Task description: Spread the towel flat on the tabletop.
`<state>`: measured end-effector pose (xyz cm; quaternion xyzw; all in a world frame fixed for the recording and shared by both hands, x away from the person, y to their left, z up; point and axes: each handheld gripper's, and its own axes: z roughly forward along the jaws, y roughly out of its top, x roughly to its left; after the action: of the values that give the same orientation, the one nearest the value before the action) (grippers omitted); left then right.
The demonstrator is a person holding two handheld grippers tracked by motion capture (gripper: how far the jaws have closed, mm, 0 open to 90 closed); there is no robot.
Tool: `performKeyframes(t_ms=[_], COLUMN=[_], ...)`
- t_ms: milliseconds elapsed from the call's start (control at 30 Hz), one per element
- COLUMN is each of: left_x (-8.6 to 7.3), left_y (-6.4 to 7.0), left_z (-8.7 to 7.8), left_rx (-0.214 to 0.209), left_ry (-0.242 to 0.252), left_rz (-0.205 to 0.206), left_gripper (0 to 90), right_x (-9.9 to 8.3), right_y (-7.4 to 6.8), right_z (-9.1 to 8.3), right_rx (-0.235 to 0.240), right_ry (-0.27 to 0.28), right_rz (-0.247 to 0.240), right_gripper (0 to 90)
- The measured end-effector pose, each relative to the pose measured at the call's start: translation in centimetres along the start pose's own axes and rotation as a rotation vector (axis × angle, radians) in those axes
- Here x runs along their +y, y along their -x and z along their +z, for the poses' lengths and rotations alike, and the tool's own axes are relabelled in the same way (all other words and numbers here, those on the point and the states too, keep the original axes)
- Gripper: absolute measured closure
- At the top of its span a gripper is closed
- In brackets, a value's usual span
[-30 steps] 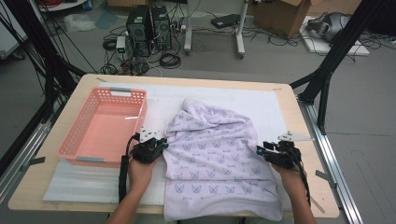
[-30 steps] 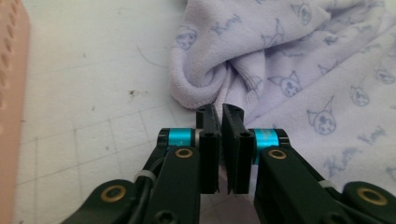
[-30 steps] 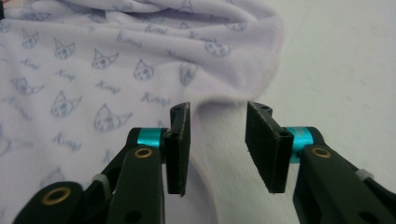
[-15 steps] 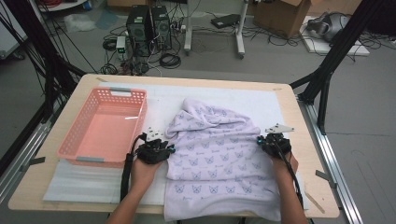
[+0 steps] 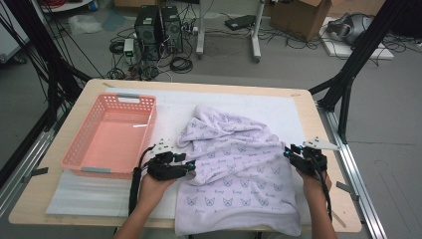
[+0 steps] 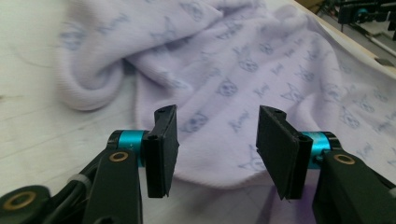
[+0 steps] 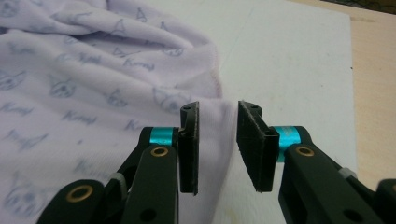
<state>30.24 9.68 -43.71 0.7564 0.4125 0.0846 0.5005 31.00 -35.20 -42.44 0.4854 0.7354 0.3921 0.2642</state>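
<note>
- The lilac towel (image 5: 234, 174), printed with small blue animal faces, lies rumpled on the white mat (image 5: 278, 107); its near end hangs over the table's front edge.
- The left gripper (image 5: 191, 167) stands with its jaws spread wide. In the left gripper view the towel's rounded hem (image 6: 219, 179) lies just ahead of and between the pads (image 6: 163, 149), untouched.
- The right gripper (image 5: 288, 152) is also parted, more narrowly. In the right gripper view the stitched side edge (image 7: 217, 105) runs into the gap between its fingers (image 7: 189, 144), not yet pinched.
- The cloth looks soft, light and limp, plush rather than slippery. It will likely sag and fold wherever it is unsupported.
- The best hold seems to be on the hems, one at each side, so the doubled edge gives the pads something to bite.
- The pink basket (image 5: 112, 134) sits beyond the left gripper, apart from the towel.
</note>
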Motion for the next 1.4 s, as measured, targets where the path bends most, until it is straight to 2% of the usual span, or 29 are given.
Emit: performKeyframes(t_ms=[67, 100, 200, 300, 333, 367, 400, 433, 467, 500, 567, 633, 733, 867, 900, 933, 967, 1033, 1067, 1133, 1167, 1200, 1233, 1300, 1333, 1400], left_x=[0.1, 0.2, 0.3, 0.2, 0.1, 0.0, 0.0, 0.0, 0.1, 0.1, 0.2, 0.3, 0.4, 0.6, 0.6, 0.6, 0.6, 0.6, 0.6, 0.6, 0.6, 0.5, 0.4, -0.1, -0.1, -0.5], left_y=[0.5, 0.9, 1.9, 3.0, 3.3, 3.7, 3.9, 3.9, 3.7, 3.3, 2.8, 2.7, 1.8, 0.2, -0.2, -0.5, -0.6, -0.6, -0.6, -0.5, -0.4, -0.3, -0.2, -0.1, -0.1, 0.1], left_z=[0.9, 1.3, 2.7, 3.8, 4.1, 4.3, 4.4, 4.4, 4.3, 4.3, 4.3, 4.2, 4.0, 3.5, 3.5, 3.4, 3.3, 3.0, 2.8, 2.1, 1.6, 1.2, 0.7, -0.7, -0.7, -1.6], left_rx=[-0.021, -0.018, -0.026, -0.009, 0.002, 0.035, 0.071, 0.098, 0.112, 0.113, 0.099, 0.127, 0.164, 0.246, 0.257, 0.26, 0.259, 0.263, 0.25, 0.207, 0.185, 0.164, 0.155, 0.091, 0.091, 0.064], left_ry=[-0.031, -0.044, -0.091, -0.141, -0.166, -0.16, -0.161, -0.154, -0.153, -0.15, -0.145, -0.131, -0.092, -0.046, -0.036, -0.028, -0.017, -0.003, -0.002, 0.022, 0.034, 0.043, 0.049, 0.061, 0.061, 0.063], left_rz=[0.012, 0.028, 0.062, 0.125, 0.146, 0.196, 0.227, 0.221, 0.208, 0.185, 0.149, 0.162, 0.124, 0.106, 0.094, 0.065, 0.057, 0.074, 0.07, 0.022, 0.019, 0.019, 0.021, 0.001, 0.001, 0.006], left_gripper=[44.8, 42.6, 41.9, 42.5, 44.4, 54.9, 62.9, 72.6, 72.6, 85.8, 87.0, 87.6, 88.0, 88.0, 87.9, 87.7, 87.2, 82.1, 82.1, 62.7, 54.5, 51.1, 48.6, 47.2, 46.2, 46.1], right_x=[-0.3, -0.8, -1.3, -2.1, -2.3, -2.8, -3.0, -3.1, -3.1, -3.3, -3.6, -3.8, -4.0, -4.3, -4.4, -4.5, -4.5, -4.5, -4.5, -4.4, -4.3, -4.3, -4.3, -4.2, -4.2, -4.2], right_y=[-0.1, -0.3, -0.5, -0.8, -0.9, -1.1, -1.1, -1.2, -1.2, -1.2, -1.3, -1.3, -1.3, -1.2, -1.2, -1.2, -1.3, -1.4, -1.4, -1.6, -1.8, -1.8, -1.9, -2.2, -2.2, -2.6], right_z=[-0.4, -1.2, -1.8, -2.7, -2.9, -3.4, -3.6, -3.8, -3.8, -3.9, -4.0, -4.0, -3.9, -3.8, -3.7, -3.6, -3.6, -3.5, -3.5, -3.5, -3.3, -3.2, -3.0, -2.5, -2.5, -1.7], right_rx=[0.01, 0.023, 0.051, 0.083, 0.09, 0.099, 0.106, 0.106, 0.106, 0.11, 0.118, 0.12, 0.124, 0.127, 0.128, 0.133, 0.135, 0.146, 0.146, 0.16, 0.18, 0.184, 0.187, 0.188, 0.188, 0.172], right_ry=[-0.003, -0.017, -0.028, -0.044, -0.048, -0.045, -0.043, -0.042, -0.042, -0.041, -0.036, -0.031, -0.036, -0.04, -0.04, -0.045, -0.043, -0.044, -0.044, -0.04, -0.048, -0.054, -0.06, -0.084, -0.084, -0.124], right_rz=[-0.002, -0.016, -0.023, -0.021, -0.029, -0.036, -0.037, -0.038, -0.038, -0.038, -0.028, -0.017, -0.007, 0.0, 0.002, 0.008, 0.006, 0.007, 0.007, 0.01, 0.01, 0.002, -0.001, -0.01, -0.01, -0.049], right_gripper=[67.3, 64.9, 62.1, 56.9, 56.9, 56.7, 56.7, 56.6, 56.6, 56.7, 56.7, 56.7, 56.6, 56.7, 56.4, 55.7, 55.3, 54.6, 54.6, 53.4, 52.5, 52.4, 52.1, 51.3, 51.3, 51.3])
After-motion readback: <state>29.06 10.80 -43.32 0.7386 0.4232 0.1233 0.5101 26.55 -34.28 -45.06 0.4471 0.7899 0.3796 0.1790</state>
